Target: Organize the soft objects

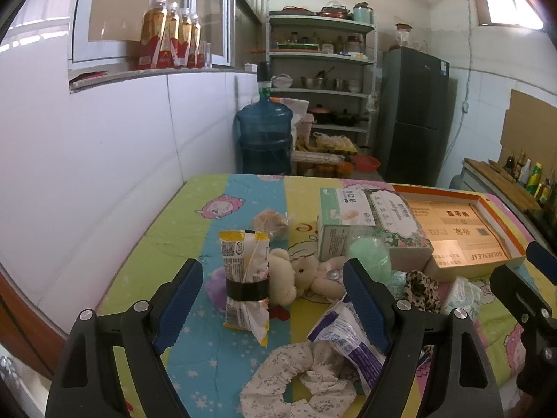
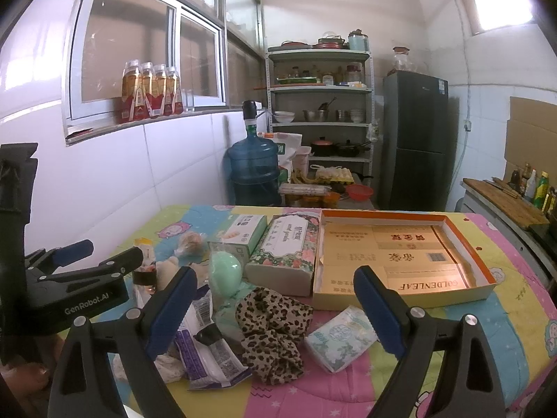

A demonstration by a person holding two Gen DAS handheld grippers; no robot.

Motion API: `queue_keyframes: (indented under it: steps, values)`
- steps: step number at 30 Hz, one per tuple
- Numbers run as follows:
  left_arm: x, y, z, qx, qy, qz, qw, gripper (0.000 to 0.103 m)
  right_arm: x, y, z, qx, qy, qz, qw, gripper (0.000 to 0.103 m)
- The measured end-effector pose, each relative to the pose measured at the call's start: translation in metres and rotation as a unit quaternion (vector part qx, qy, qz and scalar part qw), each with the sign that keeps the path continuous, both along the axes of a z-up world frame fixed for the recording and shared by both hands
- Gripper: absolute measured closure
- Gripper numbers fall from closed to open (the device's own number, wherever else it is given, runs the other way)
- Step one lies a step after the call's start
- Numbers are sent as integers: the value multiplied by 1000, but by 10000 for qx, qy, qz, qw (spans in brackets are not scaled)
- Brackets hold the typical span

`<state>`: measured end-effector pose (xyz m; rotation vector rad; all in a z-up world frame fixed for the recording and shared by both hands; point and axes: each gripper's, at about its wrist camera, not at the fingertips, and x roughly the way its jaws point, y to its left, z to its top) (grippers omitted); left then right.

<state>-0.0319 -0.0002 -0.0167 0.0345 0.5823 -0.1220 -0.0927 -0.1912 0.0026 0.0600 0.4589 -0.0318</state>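
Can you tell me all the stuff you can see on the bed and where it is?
box tray: 1, orange rim, far right, nothing soft in it
floral tissue box: 1, green and pink, left of the tray
small carton: 1, white and green, beside the floral box
green puff: 1, mint, in front of the boxes
leopard scrunchie: 1, brown spotted, near middle
tissue pack: 1, white and blue, right of the scrunchie
purple packet: 1, white and purple, near left
teddy bear: 1, cream, lying down
yellow packet: 1, taped with black band
white scrunchie: 1, flowery, nearest edge
left gripper: open
right gripper: open
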Motion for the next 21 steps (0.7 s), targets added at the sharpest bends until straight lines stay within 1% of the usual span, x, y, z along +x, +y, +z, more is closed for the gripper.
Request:
queue_keyframes:
  steps: [10, 15, 19, 21]
  values:
    - [10, 10, -2, -18, 3, 59, 10000, 19, 5, 5, -2, -1, 42, 67, 10000, 11]
    - [16, 28, -12, -244, -38, 130, 9996, 19, 15, 11, -9, 28, 186, 249, 9995, 11]
    - [26, 43, -24, -408, 124, 189, 9989, 19, 28, 17, -17, 26, 298, 460, 9985, 11]
    - [32, 47, -31, -426, 212, 219, 9986, 19, 39, 21, -21, 54, 391, 577, 9976, 11]
